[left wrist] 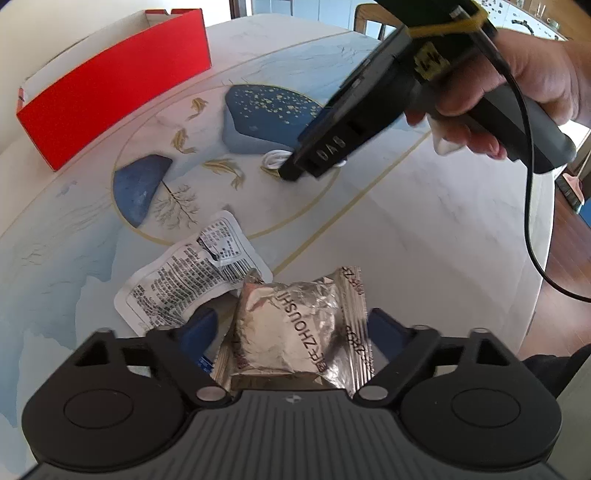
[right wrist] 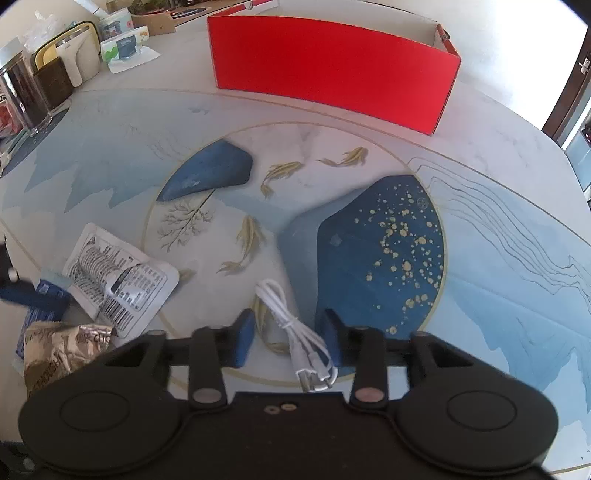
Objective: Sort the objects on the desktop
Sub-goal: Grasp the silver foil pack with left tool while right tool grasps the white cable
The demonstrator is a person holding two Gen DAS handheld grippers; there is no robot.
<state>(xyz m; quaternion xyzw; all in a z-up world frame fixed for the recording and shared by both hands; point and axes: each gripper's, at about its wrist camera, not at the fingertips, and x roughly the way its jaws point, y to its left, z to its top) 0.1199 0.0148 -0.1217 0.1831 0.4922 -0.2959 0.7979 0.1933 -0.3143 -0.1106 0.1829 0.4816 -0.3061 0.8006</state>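
A crinkled silver foil packet point(left wrist: 291, 332) lies on the painted table between the blue pads of my left gripper point(left wrist: 293, 321), which stands open around it, a gap showing at the left pad. A white printed pouch point(left wrist: 192, 273) lies just behind it. In the right wrist view a coiled white cable point(right wrist: 291, 325) lies between the pads of my right gripper point(right wrist: 286, 332); it runs close to the right pad and apart from the left one, so this gripper is open. The open red box point(right wrist: 332, 70) stands at the far side of the table.
Jars, a tissue box and other containers point(right wrist: 26, 88) crowd the back left corner. A small blue packet point(right wrist: 33, 321) lies under the foil packet. A hand point(left wrist: 535, 81) holds the right gripper, its black cord point(left wrist: 532, 221) hanging over the table edge. A chair back point(left wrist: 369, 18) stands beyond.
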